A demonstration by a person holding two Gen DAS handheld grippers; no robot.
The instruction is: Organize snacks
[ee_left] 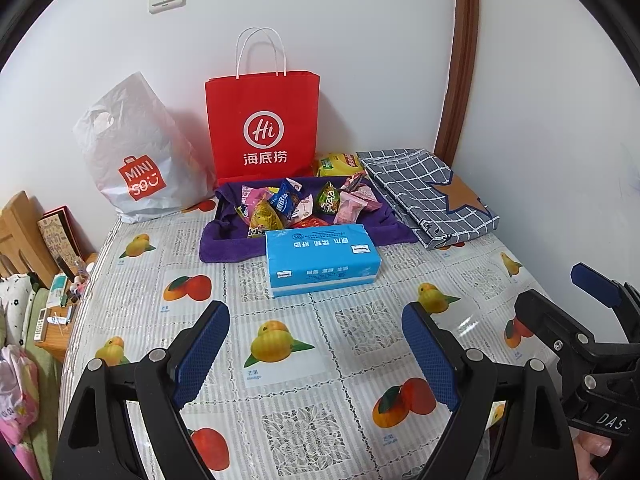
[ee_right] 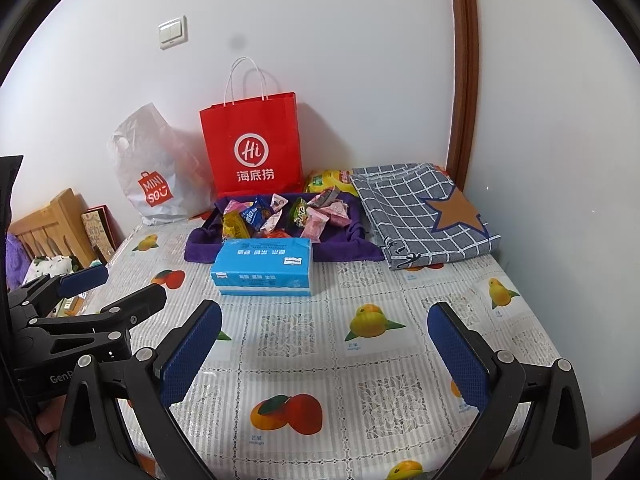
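Observation:
Several wrapped snacks [ee_left: 304, 204] [ee_right: 280, 216] lie heaped in a tray lined with purple cloth [ee_left: 224, 244] [ee_right: 200, 250] at the back of the table. A blue tissue pack [ee_left: 322, 260] [ee_right: 262, 266] lies just in front of the tray. A red paper bag [ee_left: 262, 128] [ee_right: 252, 148] stands behind it against the wall. My left gripper [ee_left: 316, 320] is open and empty above the near table, well short of the tissue pack. My right gripper [ee_right: 326, 320] is open and empty too, beside the left one [ee_right: 116, 292].
A white plastic Miniso bag [ee_left: 136, 160] [ee_right: 156, 176] sits left of the red bag. A folded grey checked cloth [ee_left: 432, 196] [ee_right: 424, 216] lies at the right. A yellow packet [ee_left: 338, 164] [ee_right: 328, 182] lies behind the tray. The fruit-print tablecloth [ee_left: 320, 360] covers the table.

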